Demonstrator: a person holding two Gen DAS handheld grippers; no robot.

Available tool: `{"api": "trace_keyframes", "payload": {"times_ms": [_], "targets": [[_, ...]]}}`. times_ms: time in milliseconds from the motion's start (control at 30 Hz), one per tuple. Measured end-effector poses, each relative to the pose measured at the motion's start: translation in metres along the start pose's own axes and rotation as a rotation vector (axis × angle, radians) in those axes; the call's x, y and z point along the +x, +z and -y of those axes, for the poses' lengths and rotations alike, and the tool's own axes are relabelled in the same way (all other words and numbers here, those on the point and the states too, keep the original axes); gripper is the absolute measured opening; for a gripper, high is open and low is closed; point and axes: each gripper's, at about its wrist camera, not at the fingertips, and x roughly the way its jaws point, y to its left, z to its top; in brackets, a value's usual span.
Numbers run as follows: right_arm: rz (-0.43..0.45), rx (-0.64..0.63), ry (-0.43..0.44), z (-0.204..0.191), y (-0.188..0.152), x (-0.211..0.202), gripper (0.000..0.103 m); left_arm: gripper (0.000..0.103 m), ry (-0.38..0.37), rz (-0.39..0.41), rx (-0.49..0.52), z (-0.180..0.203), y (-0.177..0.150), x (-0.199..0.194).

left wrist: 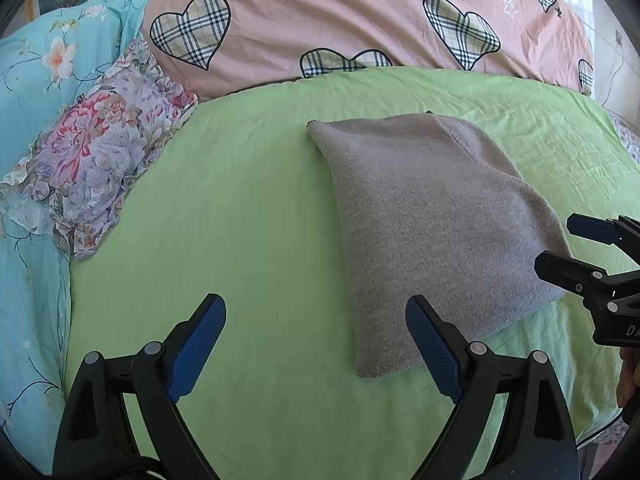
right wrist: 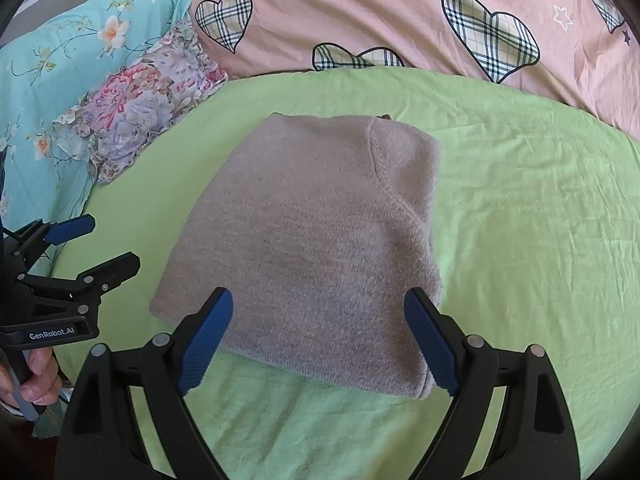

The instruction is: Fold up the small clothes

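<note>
The sweater point(right wrist: 304, 240), grey and knitted, is seen folded into a compact block on the green sheet point(right wrist: 540, 240) of the bed. In the right wrist view it is found straight ahead of the right gripper point(right wrist: 318, 336), its near edge framed between the two wide-spread jaws, nothing being held. In the left wrist view the sweater point(left wrist: 436, 232) is placed ahead and to the right of the left gripper point(left wrist: 316, 344), whose jaws are likewise spread apart and empty over bare sheet point(left wrist: 248, 220). The sweater's near corner is seen just beside the right jaw. Whether fabric is touched by any jaw cannot be told. Beyond the sweater a pink quilt point(right wrist: 400, 12) with plaid hearts is seen, and ahead to the left a floral pillow point(left wrist: 96, 148).
</note>
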Motion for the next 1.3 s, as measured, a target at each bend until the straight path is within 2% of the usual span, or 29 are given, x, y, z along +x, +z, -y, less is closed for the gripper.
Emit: {"api": "trace_keyframes", "payload": {"times_ms": [1300], "targets": [[0.001, -0.008, 0.005, 0.0027, 0.0058, 0.0008, 0.088, 0.092, -0.006, -0.003, 0.001, -0.0019, 0.0091, 0.0050]]}}
